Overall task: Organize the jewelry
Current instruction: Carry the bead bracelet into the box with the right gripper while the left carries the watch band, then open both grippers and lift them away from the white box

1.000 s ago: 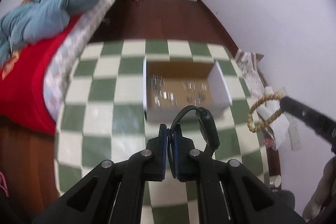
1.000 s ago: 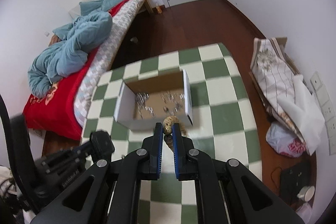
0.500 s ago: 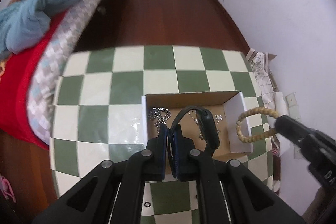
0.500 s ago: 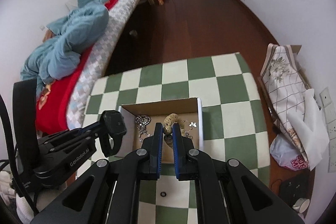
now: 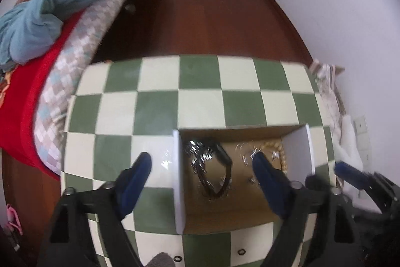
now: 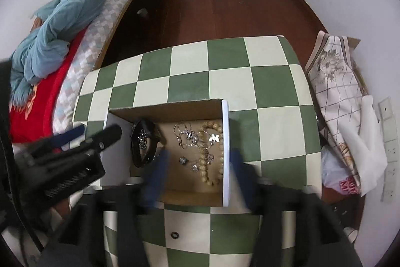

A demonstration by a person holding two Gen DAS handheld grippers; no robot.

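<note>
Both tools opening over the cardboard box, nothing between their jaws. Black watch lies at the box's left end, bead bracelet at its right. Lift each tool straight up, avoiding snagged chains.

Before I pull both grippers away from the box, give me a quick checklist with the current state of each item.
1. Black watch lies in the box, free of the left gripper: ok.
2. Beaded bracelet lies in the box, free of the right gripper: ok.
3. Both sets of fingers opening, nothing between them: ok.
4. Small black rings on the checkered table outside the box: not ok.
5. Chains tangled with the watch strap: cannot tell.
</note>
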